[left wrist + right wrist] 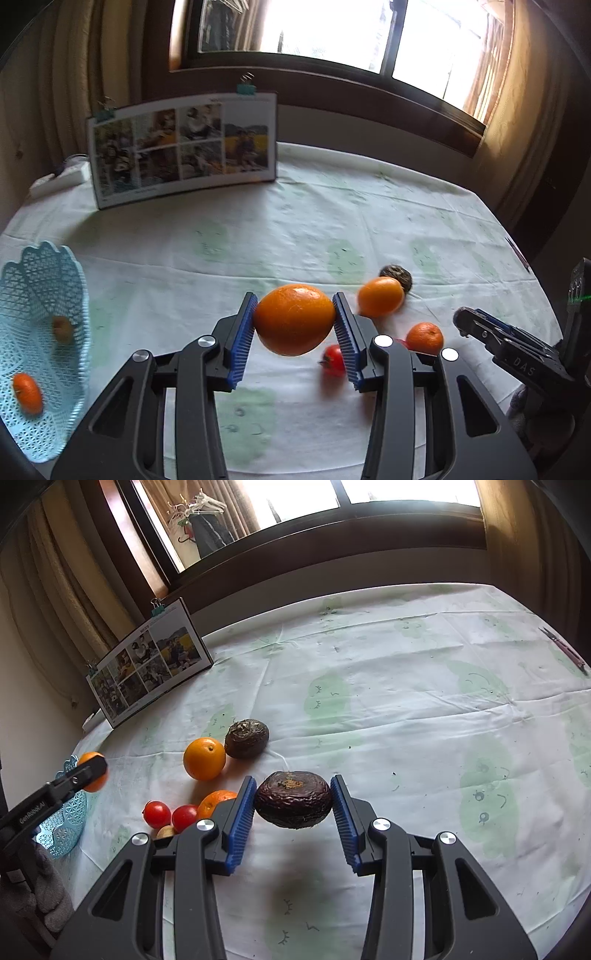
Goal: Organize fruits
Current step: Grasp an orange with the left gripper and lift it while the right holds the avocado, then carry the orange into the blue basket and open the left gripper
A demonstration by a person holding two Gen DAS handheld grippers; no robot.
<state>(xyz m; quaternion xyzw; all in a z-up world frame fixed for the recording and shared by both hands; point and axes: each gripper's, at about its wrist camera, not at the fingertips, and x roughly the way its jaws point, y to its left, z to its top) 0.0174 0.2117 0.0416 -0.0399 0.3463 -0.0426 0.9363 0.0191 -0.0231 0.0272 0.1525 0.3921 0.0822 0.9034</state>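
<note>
Orange fruit (pixel 294 319) clamped in left claw (pixel 295 325) | dark wrinkled fruit (pixel 293 799) clamped in right claw (pixel 293 805)

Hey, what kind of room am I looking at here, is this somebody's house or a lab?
Most likely a home, perhaps a dining area. A table with a cartoon-print tablecloth stands by a curtained window, a propped-up family photo board sits on it, and clothes hangers hang at the window.
</note>
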